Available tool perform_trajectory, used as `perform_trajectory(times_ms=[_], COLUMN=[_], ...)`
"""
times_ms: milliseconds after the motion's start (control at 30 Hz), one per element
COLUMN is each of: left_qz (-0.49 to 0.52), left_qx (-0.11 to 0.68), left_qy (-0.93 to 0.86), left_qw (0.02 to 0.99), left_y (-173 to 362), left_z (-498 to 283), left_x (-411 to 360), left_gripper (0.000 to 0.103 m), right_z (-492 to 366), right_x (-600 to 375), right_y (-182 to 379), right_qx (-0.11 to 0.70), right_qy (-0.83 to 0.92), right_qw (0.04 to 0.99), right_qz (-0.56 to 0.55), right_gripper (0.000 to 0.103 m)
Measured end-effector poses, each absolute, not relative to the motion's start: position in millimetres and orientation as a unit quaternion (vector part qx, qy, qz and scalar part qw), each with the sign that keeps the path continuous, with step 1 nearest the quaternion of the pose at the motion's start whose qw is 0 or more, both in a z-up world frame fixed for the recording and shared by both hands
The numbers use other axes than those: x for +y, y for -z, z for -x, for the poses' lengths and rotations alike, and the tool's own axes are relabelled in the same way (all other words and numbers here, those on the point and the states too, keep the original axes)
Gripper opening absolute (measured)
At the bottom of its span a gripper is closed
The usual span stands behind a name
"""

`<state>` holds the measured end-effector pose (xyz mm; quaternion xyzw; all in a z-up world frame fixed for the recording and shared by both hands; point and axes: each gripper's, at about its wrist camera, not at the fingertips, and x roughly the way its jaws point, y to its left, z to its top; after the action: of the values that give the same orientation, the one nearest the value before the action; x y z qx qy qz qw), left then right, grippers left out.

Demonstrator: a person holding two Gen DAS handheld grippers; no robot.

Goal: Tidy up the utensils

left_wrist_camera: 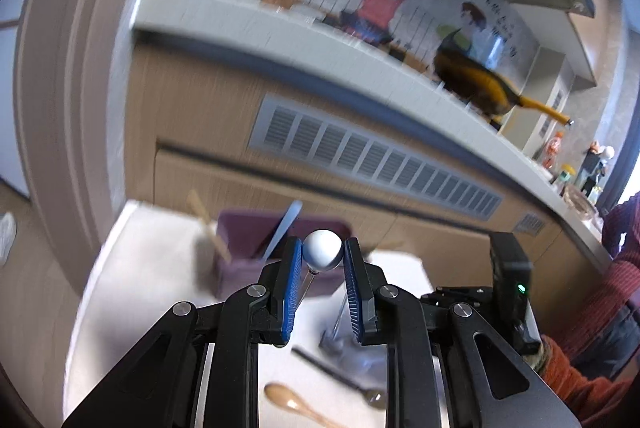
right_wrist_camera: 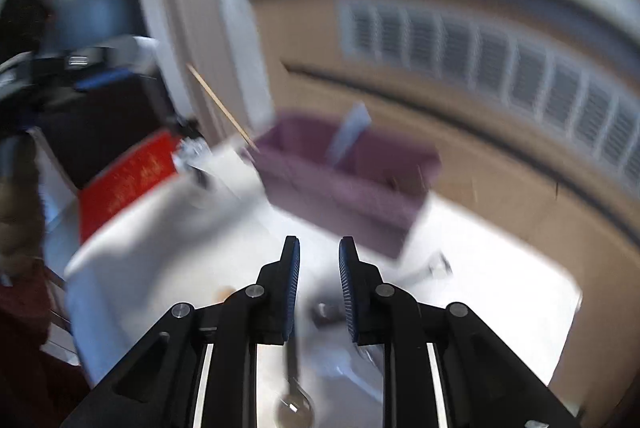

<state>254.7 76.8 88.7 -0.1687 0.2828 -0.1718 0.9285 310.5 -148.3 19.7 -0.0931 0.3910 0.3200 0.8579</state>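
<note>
Purple plastic, the utensil bin (left_wrist_camera: pixel 280 252) stands at the far side of the white desk (left_wrist_camera: pixel 148 308) and already holds a pale blue utensil handle (left_wrist_camera: pixel 282 228) and a wooden utensil (left_wrist_camera: pixel 208 224) leaning out at its left end. Left tongs (left_wrist_camera: pixel 322 268) are clenched on a white ball-ended utensil (left_wrist_camera: pixel 323 250), whose thin clear stem runs down between the blue pads (left_wrist_camera: pixel 292 292); it is raised above the desk, short of the bin. Right tongs (right_wrist_camera: pixel 319 280) hover over the desk with their jaws parted and nothing between them. Loose utensils lie on the desk: a wooden spoon (left_wrist_camera: pixel 294 402), a black-handled spoon (left_wrist_camera: pixel 340 376), and a metal utensil (left_wrist_camera: pixel 340 342) whose form is blurred. The step in hand appears to be the carrying of the ball-ended piece to the bin (right_wrist_camera: pixel 344 179); the next move would call for bringing it over the open top, stem downward, and releasing it clear of the handles inside. Free right tongs could then take the spoon (right_wrist_camera: pixel 294 408) lying just below them. A red box (right_wrist_camera: pixel 128 179) beside the desk carries gold characters, too blurred to read; writing on the cartoon wall picture (left_wrist_camera: pixel 400 3) is likewise illegible.
</note>
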Motion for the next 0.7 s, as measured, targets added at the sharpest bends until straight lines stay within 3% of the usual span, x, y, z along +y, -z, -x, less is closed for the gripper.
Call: perform_trajectory(times_ms=[167, 467, 600, 700], left_qz=[0.182, 0.177, 0.175, 0.175], left_qx=[0.319, 0.340, 0.349, 0.357], left_qy=[0.157, 0.141, 0.136, 0.132], left_qw=[0.917, 0.913, 0.911, 0.908], left_y=[-57, -46, -42, -37], left_z=[-253, -251, -254, -259], left_x=[85, 81, 77, 73], left_gripper=[0.022, 0.022, 0.022, 0.022], right_z=[-315, -315, -316, -318], right_x=[-160, -170, -181, -187], right_y=[33, 77, 82, 83], right_qx=[0.444, 0.453, 0.445, 0.455], right_qy=[-0.283, -0.304, -0.325, -0.345], right_qw=[0.836, 0.813, 0.817, 0.811], right_qz=[0.156, 0.204, 0.172, 0.130], right_gripper=[0.019, 0.021, 0.029, 0.047])
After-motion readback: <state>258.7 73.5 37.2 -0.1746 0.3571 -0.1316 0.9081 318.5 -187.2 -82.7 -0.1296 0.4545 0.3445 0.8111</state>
